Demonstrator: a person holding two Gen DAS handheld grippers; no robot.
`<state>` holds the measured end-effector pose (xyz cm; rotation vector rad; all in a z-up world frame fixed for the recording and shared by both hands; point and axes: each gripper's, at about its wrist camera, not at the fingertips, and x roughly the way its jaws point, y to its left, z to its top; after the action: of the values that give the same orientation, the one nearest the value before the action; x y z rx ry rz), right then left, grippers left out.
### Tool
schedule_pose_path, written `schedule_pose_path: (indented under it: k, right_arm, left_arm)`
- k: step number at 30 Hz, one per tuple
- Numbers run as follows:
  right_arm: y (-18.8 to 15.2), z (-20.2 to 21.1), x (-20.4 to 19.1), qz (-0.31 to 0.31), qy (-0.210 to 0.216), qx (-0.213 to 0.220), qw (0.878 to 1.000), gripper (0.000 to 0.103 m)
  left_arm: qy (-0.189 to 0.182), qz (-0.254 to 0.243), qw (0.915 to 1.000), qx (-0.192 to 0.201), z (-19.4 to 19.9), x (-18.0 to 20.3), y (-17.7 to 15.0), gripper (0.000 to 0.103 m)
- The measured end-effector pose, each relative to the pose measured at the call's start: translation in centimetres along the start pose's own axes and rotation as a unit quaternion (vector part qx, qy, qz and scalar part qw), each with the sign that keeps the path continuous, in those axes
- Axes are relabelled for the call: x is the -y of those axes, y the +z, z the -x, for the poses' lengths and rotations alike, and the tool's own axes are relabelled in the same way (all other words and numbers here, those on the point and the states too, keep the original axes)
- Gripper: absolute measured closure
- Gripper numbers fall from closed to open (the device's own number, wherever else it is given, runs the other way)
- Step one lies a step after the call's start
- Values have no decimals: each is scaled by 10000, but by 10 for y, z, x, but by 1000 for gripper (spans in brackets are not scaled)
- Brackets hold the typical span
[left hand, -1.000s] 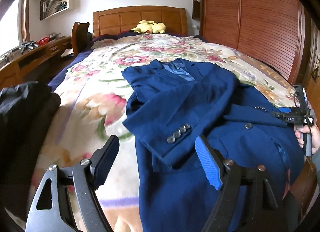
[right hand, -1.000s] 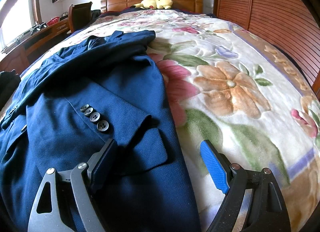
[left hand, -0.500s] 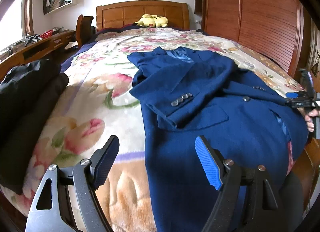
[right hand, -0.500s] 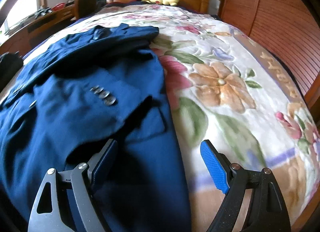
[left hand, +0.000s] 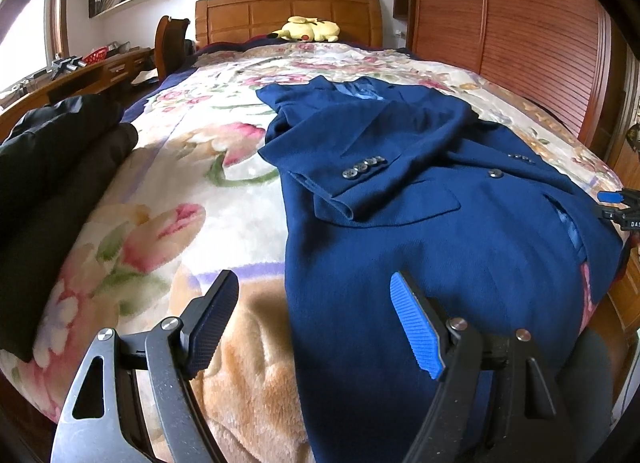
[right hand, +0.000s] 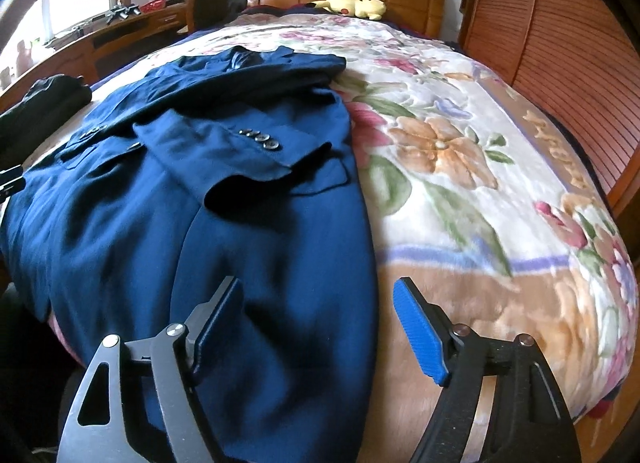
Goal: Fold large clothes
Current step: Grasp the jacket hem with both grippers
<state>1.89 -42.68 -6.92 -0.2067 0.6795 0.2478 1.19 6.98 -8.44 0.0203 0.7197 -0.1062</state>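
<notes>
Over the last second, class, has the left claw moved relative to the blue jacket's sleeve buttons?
Yes. The left claw, jaws open, has pulled back toward the foot of the bed: the sleeve buttons on the blue jacket now sit farther up the view, away from its fingertips.

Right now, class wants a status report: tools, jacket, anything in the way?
Left tool open, right tool open, both empty. Blue jacket flat on bed, sleeves folded across front. Black garment lies apart, left side.

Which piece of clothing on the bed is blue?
The suit jacket, spread across the flowered blanket with both sleeves folded over its front. The other clothes, a bundle at the bed's left edge, are black.
</notes>
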Motion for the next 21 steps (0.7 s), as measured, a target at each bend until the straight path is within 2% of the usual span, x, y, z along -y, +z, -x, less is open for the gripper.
schedule_pose_path:
  k: [9, 12, 13, 15, 17, 21]
  right_arm:
    - [-8, -6, 0, -118, 62, -99, 9999, 30]
    - [-7, -7, -2, -130, 165, -86, 9997, 39]
    - [-7, -8, -3, -132, 205, -96, 9997, 45]
    - [-5, -7, -4, -124, 297, -109, 9994, 53]
    - [-4, -7, -8, -41, 305, -121, 9995, 70]
    - [-2, -9, -15, 92, 366, -129, 9992, 80]
  left_arm:
    - [-26, 28, 10000, -74, 3, -6, -12, 24]
    - [-65, 61, 9999, -65, 9, -8, -17, 24]
    - [-102, 73, 9999, -34, 12, -9, -19, 24]
    - [-174, 96, 9998, -14, 15, -9, -22, 32]
    - [-153, 73, 9999, 3, 18, -10, -25, 38]
    - [-252, 130, 9996, 33, 23, -11, -32, 40]
